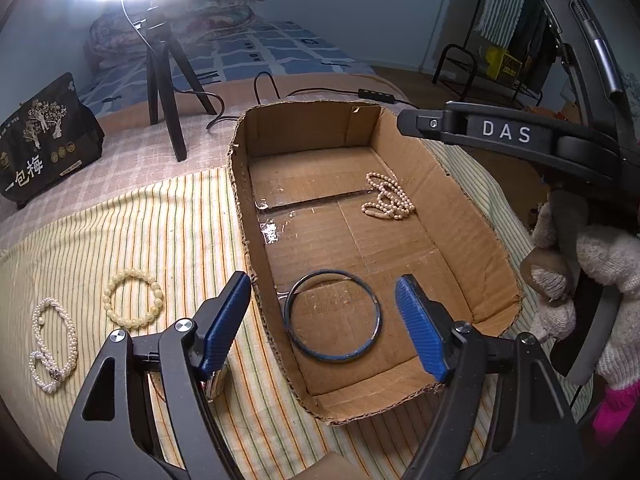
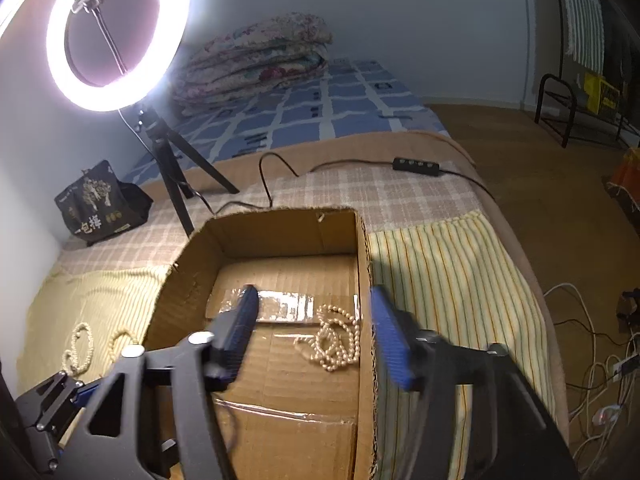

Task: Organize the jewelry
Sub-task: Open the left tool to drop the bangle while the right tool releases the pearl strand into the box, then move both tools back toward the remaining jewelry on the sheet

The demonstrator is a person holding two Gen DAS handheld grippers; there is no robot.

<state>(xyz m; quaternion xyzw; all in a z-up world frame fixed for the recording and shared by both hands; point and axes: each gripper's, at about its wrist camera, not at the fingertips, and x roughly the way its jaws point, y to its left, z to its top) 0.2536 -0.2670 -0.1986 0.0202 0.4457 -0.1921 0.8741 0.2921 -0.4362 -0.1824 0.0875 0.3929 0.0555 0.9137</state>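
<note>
An open cardboard box sits on a striped cloth. Inside lie a dark blue bangle near the front and a pink pearl necklace at the back right; the necklace also shows in the right wrist view. My left gripper is open and empty, straddling the bangle just above it. My right gripper is open and empty above the box. On the cloth left of the box lie a cream bead bracelet and a white pearl strand.
A ring light on a black tripod stands behind the box, with its cable and remote. A black snack bag sits at the far left. Folded quilts lie on the bed. Cables run on the floor at right.
</note>
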